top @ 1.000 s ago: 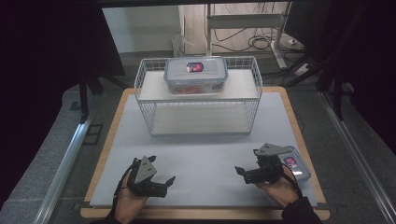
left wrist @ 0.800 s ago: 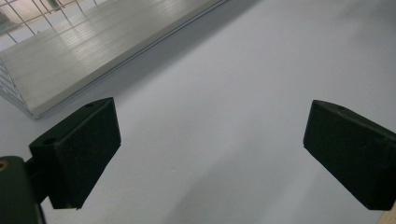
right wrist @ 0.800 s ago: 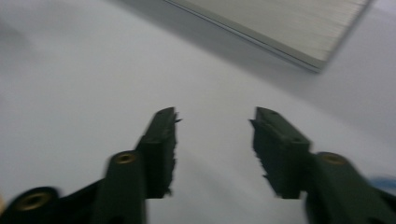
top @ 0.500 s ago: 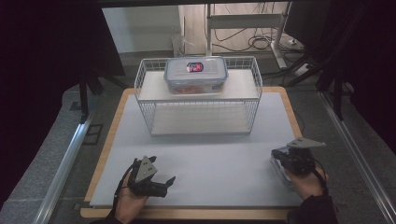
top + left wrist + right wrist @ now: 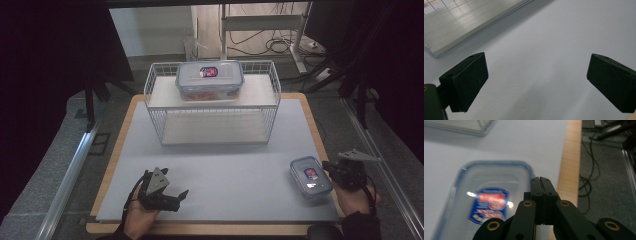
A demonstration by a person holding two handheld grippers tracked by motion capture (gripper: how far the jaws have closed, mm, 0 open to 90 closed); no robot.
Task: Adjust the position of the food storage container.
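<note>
A small clear lidded container [image 5: 310, 176] with a blue and red label lies on the grey mat near the table's right edge; it is also close below the camera in the right gripper view [image 5: 486, 200]. My right gripper [image 5: 328, 166] sits just to its right, its jaws pressed together with nothing between them [image 5: 540, 180], their tips over the container's right rim. My left gripper [image 5: 176, 196] rests at the front left, open over bare mat [image 5: 536, 82]. A larger lidded container [image 5: 210, 80] stands on top of the white wire rack [image 5: 272, 107].
The wire rack fills the back middle of the grey mat [image 5: 225, 165], and its lower shelf [image 5: 461, 22] lies ahead of my left gripper. The wooden table edge [image 5: 570, 165] runs beside the right gripper, with floor cables [image 5: 589, 182] beyond it.
My right hand has moved right towards the table's edge, uncovering the small container, and its jaws have closed. The left hand has stayed where it was.
</note>
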